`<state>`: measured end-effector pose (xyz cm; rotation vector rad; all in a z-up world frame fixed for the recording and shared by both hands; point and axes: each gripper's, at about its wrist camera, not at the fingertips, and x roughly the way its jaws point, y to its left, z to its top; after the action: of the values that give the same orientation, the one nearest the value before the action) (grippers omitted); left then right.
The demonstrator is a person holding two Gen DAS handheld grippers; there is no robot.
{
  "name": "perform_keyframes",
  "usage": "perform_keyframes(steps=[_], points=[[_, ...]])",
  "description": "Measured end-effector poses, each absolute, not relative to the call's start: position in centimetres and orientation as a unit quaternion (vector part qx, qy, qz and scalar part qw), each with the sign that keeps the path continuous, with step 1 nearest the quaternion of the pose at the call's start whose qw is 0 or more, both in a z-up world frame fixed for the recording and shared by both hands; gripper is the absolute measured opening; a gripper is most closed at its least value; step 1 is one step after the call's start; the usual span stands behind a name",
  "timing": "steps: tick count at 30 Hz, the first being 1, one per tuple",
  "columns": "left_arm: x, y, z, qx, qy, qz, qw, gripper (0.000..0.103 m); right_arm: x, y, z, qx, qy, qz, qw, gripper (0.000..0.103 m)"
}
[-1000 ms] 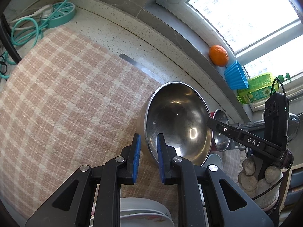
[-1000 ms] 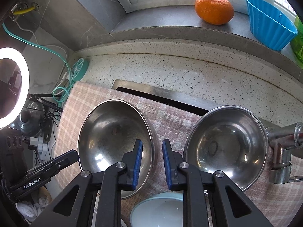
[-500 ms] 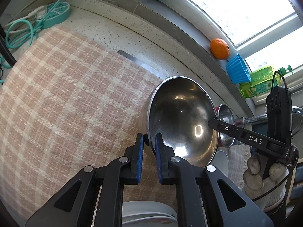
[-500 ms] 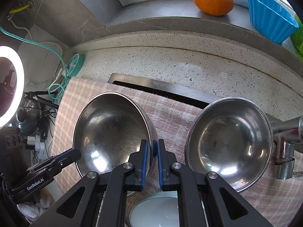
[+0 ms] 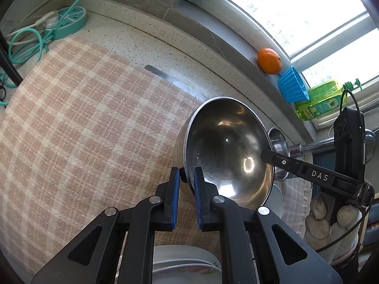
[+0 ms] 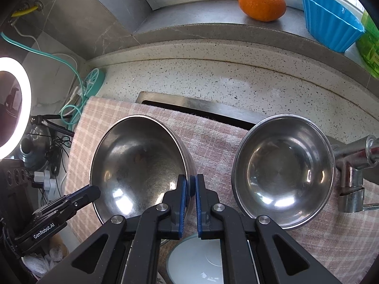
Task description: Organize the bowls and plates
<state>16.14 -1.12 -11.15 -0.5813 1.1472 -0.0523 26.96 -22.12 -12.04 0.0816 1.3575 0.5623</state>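
Here both tongs grip one large, round stainless-steel bowl (image 6: pixel 139 165) by its rim: the left tongs (image 5: pixel 186 184) are clenched on the rim edge nearest the left camera, and the right tongs (image 6: pixel 190 189), whose jaws have just been closing, are pinched on the rim at the bowl's right side, with the metal edge between the blue pads (image 6: pixel 182 196). The bowl sits tilted above the pink-and-cream checked cloth (image 5: pixel 78 123), so the step in hand looks like a two-handed pickup of this bowl. A second steel bowl (image 6: pixel 283 170) of much the same size rests on the cloth just beside it to the right, near a chrome tap (image 6: pixel 355 163), and a pale round plate (image 6: pixel 199 260) lies below the right tongs, so nesting the held bowl into its neighbour seems the likely next move. That would call for both hands to rise together and keep the rim level, since thin polished metal could slip from the pads. The cloth covers a speckled stone surface (image 6: pixel 213 75) with a dark slot partly under it. Behind it a grey window ledge (image 6: pixel 201 14) carries an orange fruit (image 6: pixel 261 2), a fluted blue cup (image 6: pixel 329 21) and a green bottle (image 5: pixel 319 101). A teal power strip with coiled cable (image 5: pixel 68 21) lies at the far left corner, and a lit ring lamp (image 6: pixel 14 108) stands off to the left.
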Motion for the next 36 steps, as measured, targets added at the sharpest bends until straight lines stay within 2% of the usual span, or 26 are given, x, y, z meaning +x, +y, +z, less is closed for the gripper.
perform_keyframes(steps=[22,36], points=[[11.6,0.1,-7.3,-0.266,0.506,-0.044,0.819,0.010,21.9,-21.6,-7.9,0.041,0.599,0.254,0.758,0.007],[8.2,4.1,-6.2,-0.274,0.490,-0.036,0.827,0.010,18.5,-17.4,-6.4,0.033,0.592,0.266,0.760,0.007]])
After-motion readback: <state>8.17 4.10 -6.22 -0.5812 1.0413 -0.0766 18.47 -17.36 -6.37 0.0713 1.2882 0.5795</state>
